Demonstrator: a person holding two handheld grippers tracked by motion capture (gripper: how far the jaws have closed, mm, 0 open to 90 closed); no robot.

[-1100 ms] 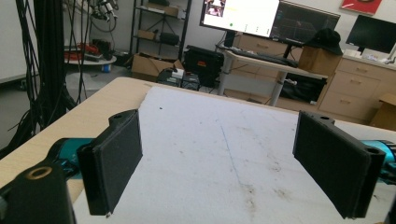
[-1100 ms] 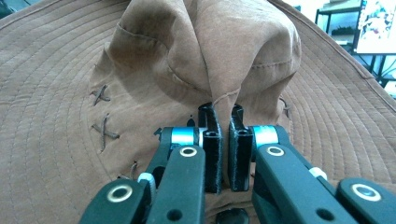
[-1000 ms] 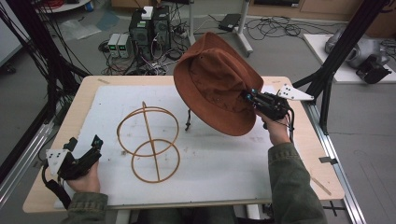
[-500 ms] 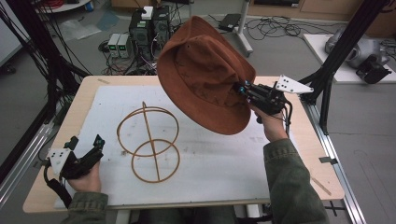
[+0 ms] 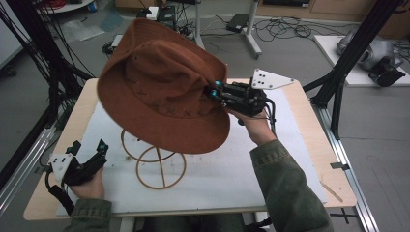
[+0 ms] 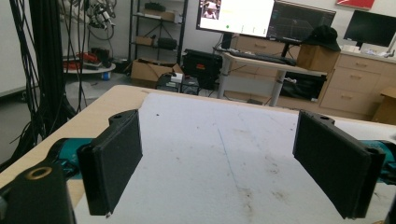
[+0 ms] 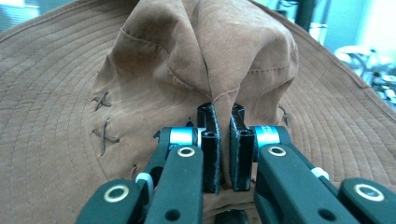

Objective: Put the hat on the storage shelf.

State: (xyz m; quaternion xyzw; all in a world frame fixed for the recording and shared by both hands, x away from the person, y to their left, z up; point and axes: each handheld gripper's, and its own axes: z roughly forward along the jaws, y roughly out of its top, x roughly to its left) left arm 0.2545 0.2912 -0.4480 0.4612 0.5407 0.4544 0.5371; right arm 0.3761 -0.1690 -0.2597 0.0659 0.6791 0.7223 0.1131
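Carried higher and further left since the earlier frames: brown hat [image 5: 162, 89], now tilted in the air over the wire stand [image 5: 153, 162] rather than off to its right. Held by the right tool [image 5: 216, 92], clenched on a pinched fold of cloth at the crown; seen close in the right gripper view, hat [image 7: 140, 74], right tool [image 7: 224, 149], jaws nearly touching with the fold between them. Brim spread wide, opening turned down and toward the stand, lower brim edge hiding the stand's top.

Left tool [image 5: 89, 159] resting low at the near-left corner of the desk [image 5: 290, 96], released, pads wide apart over the bare white mat [image 6: 219, 154], gripping nothing; left tool [image 6: 219, 168] in its own view.

Progress, as judged: pick-up and lift done, transfer mostly done. Left to do: level the hat, centre the crown over the stand's upper ring, lower until seated, open the right tool. Contact between hat and stand not confirmed; apparently apart. Stand upright, base ring flat on the mat.
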